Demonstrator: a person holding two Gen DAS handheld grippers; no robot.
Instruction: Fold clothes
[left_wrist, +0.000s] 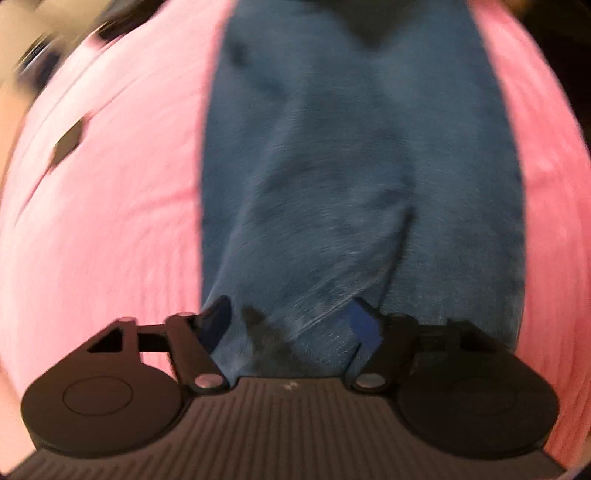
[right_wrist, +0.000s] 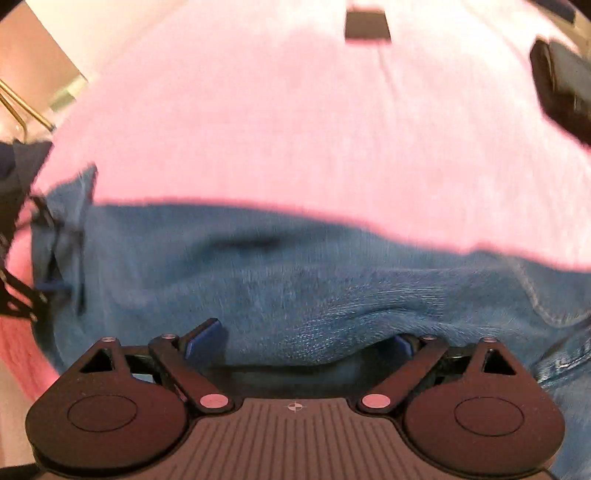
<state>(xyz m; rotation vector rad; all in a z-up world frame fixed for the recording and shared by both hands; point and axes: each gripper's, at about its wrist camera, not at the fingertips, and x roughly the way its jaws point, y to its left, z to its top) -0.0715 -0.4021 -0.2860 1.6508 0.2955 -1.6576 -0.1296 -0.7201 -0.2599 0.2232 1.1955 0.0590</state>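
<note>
Left gripper (left_wrist: 291, 325) sits spread wide over the jeans (left_wrist: 354, 177), denim bunched between its fingers but not pinched. Right gripper (right_wrist: 299, 341) also spread, fabric of the same jeans (right_wrist: 295, 273) pushed up between its fingers. Jeans lie flat on a pink cloth (right_wrist: 277, 122); both views blurred.

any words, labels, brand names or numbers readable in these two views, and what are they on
No readable text in either view.
Small white crosshair mark on the right gripper body: a symbol, no letters.
Faint pale mark on the left gripper body: too blurred to read.
Blue denim garment and pink cloth: no print visible.
</note>
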